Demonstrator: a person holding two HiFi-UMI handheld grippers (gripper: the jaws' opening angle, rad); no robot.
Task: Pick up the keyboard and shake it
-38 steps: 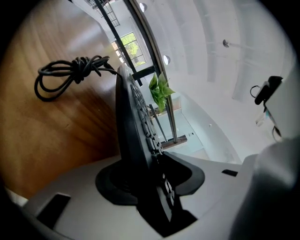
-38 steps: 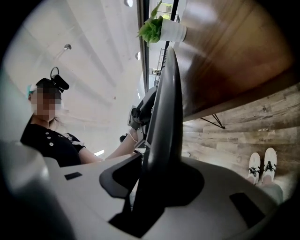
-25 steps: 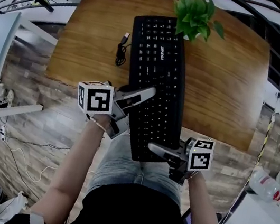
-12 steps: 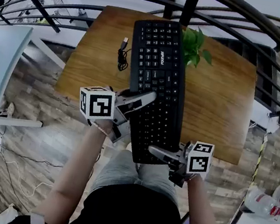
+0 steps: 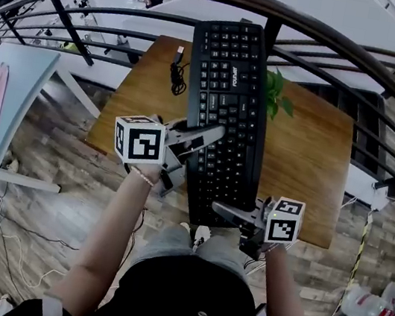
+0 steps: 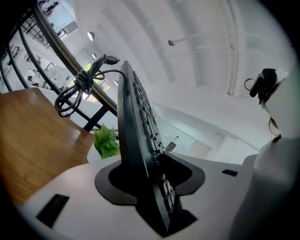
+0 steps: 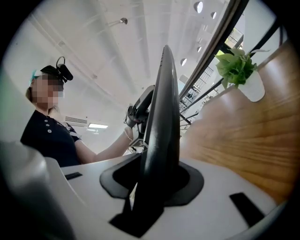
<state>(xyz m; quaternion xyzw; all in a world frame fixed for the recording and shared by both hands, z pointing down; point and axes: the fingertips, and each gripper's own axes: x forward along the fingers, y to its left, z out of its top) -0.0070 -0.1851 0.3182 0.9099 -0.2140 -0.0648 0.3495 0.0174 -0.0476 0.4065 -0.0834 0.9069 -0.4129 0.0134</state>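
The black keyboard [image 5: 230, 99] hangs in the air above the wooden table [image 5: 312, 151], its long axis pointing away from me. My left gripper [image 5: 203, 135] is shut on its left long edge near the middle. My right gripper [image 5: 230, 212] is shut on its near short end. In the left gripper view the keyboard [image 6: 136, 136] stands edge-on, pinched by the gripper [image 6: 150, 180], with its coiled cable [image 6: 77, 89] dangling at the far end. In the right gripper view the keyboard [image 7: 164, 112] is also edge-on inside the gripper [image 7: 154, 183].
A potted green plant [image 5: 276, 95] stands on the table, partly hidden behind the keyboard's right side. The bundled cable with its USB plug [image 5: 176, 74] hangs off the far left corner. A dark metal railing [image 5: 340, 35] curves beyond the table. Wood-pattern floor lies below.
Both grippers have lifted the keyboard higher and rolled it. Its far end now overlaps the railing in the head view, and it covers more of the plant.
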